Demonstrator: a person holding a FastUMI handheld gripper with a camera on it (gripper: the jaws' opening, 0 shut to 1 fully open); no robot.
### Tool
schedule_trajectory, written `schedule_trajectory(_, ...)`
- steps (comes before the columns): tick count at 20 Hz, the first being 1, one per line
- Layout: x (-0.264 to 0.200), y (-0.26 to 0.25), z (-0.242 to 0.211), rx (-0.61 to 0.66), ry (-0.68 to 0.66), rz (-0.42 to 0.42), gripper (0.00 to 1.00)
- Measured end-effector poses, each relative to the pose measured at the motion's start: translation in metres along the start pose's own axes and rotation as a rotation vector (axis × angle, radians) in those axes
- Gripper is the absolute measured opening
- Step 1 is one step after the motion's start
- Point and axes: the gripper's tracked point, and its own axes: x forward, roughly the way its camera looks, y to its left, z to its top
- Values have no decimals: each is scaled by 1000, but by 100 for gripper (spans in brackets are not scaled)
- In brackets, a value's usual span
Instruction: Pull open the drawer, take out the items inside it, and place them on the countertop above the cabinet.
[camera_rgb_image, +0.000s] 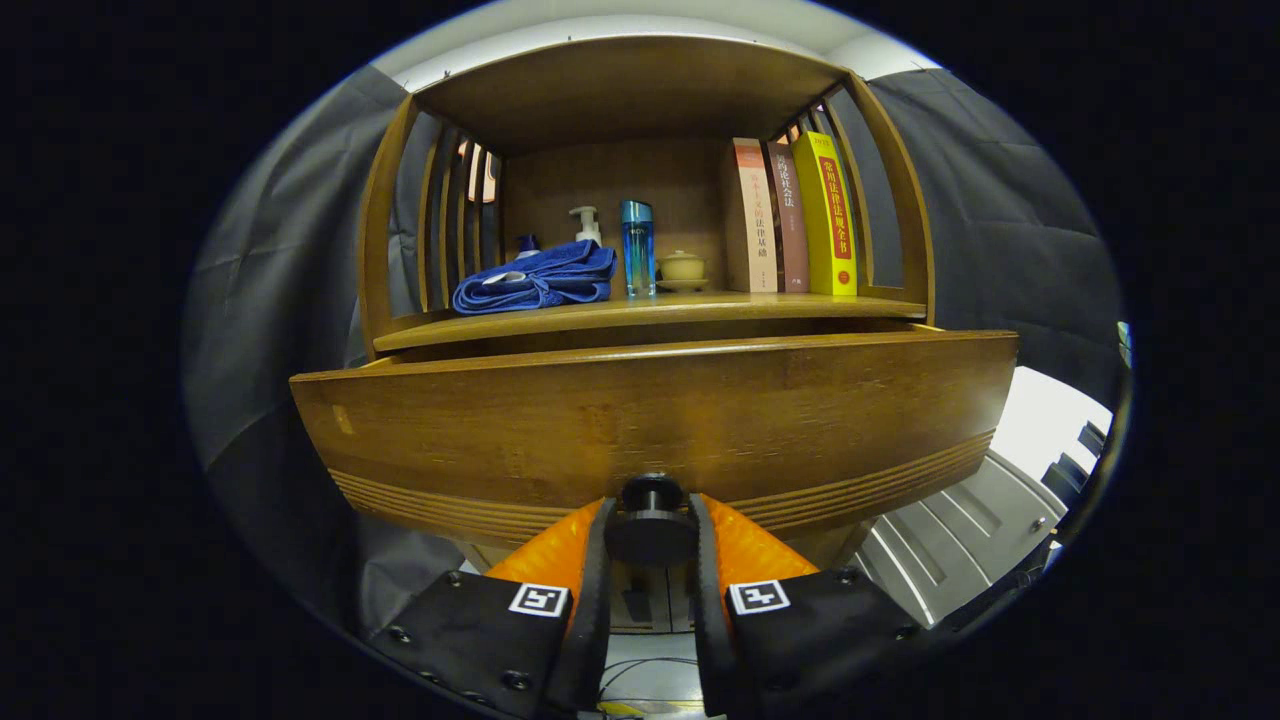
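You are holding the gripper (651, 530) level, low before the brown wooden drawer (655, 420), which is standing pulled out under the cabinet's countertop (640, 315); its fingers are closing on the round dark knob (651, 525).

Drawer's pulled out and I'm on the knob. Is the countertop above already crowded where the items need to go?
Partly. The gripper is shut on the knob. On the countertop lie a folded blue towel, a blue bottle, a small lidded pot and books. The front strip looks bare.
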Motion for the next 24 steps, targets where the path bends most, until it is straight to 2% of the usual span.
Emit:
schedule_trajectory(10, -20, 0, -11, -11, 35, -7, 45)
schedule_trajectory(15, -19, 0, -10, 4, 2, 3, 45)
schedule_trajectory(16, -20, 0, -11, 6, 2, 7, 50)
schedule_trajectory(19, -18, 4, -11, 12, -5, 21, 56)
schedule_trajectory(20, -19, 5, -11, 4, -5, 20, 61)
schedule_trajectory(22, -17, 8, -11, -21, -5, 17, 78)
schedule_trajectory(24, -17, 9, -10, -38, -3, 14, 85)
